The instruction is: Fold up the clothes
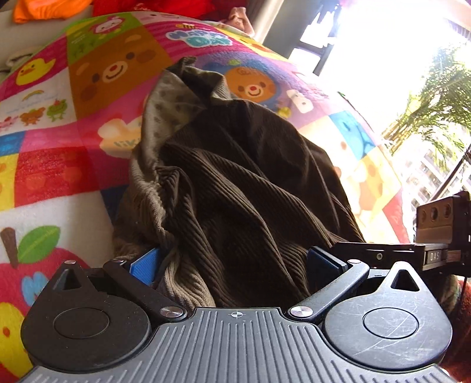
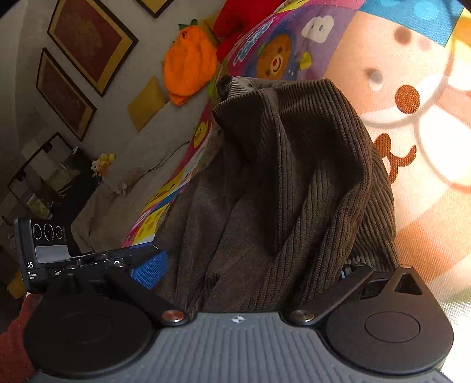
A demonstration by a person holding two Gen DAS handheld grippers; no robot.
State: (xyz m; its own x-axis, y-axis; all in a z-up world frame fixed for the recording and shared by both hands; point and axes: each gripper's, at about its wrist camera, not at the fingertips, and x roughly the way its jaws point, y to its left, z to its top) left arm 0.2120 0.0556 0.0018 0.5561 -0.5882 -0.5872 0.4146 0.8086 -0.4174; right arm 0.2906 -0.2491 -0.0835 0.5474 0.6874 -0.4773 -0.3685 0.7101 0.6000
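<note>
A dark brown corduroy garment (image 1: 235,182) lies bunched on the colourful cartoon play mat (image 1: 59,176), its lighter spotted lining (image 1: 164,106) turned out at the far left. My left gripper (image 1: 232,265) is open, blue pads (image 1: 144,265) wide apart, with a thick fold of the cloth lying between them. In the right wrist view the same garment (image 2: 279,176) rises in ridges. My right gripper (image 2: 248,271) is open too. Cloth fills its gap and drapes over its right finger, so only the left blue pad (image 2: 150,271) shows. The two grippers sit side by side at the near edge.
An orange cloth (image 2: 188,67) and red cloth (image 2: 235,20) lie past the mat's far end. Framed pictures (image 2: 91,44) hang on the wall. The right gripper's body (image 1: 435,229) is close on my left gripper's right. A bright window with a plant (image 1: 435,103) is to the right.
</note>
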